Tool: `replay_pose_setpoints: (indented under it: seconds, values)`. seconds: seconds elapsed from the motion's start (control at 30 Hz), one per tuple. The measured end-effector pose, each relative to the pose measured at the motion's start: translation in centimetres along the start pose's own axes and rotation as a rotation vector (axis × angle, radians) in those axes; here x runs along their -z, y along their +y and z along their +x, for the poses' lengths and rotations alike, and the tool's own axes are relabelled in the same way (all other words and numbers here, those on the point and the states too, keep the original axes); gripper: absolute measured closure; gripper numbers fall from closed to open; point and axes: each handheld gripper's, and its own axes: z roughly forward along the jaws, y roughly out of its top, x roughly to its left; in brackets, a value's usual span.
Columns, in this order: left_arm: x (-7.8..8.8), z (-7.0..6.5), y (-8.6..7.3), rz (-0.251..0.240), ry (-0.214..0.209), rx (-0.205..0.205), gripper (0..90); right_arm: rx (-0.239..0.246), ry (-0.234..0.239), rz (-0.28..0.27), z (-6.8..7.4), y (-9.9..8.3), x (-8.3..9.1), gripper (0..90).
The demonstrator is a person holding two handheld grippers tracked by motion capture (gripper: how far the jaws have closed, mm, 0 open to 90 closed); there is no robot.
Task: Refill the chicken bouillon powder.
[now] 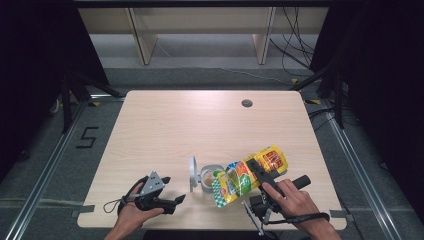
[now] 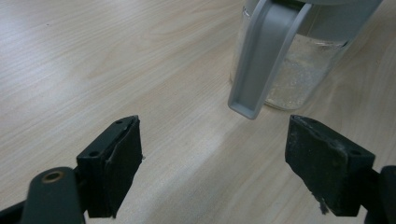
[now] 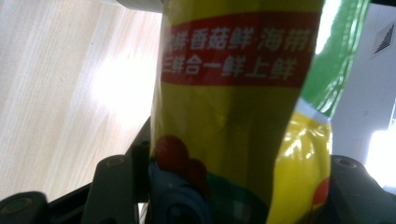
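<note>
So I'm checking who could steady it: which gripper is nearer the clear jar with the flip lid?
Left. The left gripper sits just beside the jar, fingers open; the right gripper holds the yellow packet tilted over it.

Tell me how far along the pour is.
Done: the jar stands with its lid flipped open. In hand: the right gripper clamps the yellow packet, tilted with its lower end over the jar mouth. The left gripper waits open beside the jar. Left: finishing the pour and closing the lid.
</note>
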Motion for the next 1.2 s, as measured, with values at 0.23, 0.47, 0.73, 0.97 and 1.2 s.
replay_pose_setpoints:
  seconds: [0.23, 0.47, 0.73, 0.97, 1.2]
  values:
    - [-0.03, -0.07, -0.01, -0.007, -0.001, 0.009, 18.5, -0.02, -0.002, 0.019, 0.24, 0.04, 0.19, 45.1]
    - [0.01, -0.01, 0.0, -0.005, 0.002, 0.005, 18.5, 0.023, -0.006, 0.011, -0.05, 0.08, 0.14, 45.2]
    - [-0.01, -0.01, 0.0, 0.001, 0.0, 0.0, 18.5, 0.018, -0.019, 0.023, -0.02, 0.15, 0.36, 45.8]
    - [0.03, -0.07, 0.01, -0.005, 0.002, 0.012, 18.5, -0.002, -0.003, 0.032, 0.22, 0.26, 0.34, 46.2]
    - [-0.02, -0.09, 0.0, -0.011, 0.003, 0.014, 18.5, 0.032, -0.008, 0.028, 0.09, 0.28, 0.43, 46.3]
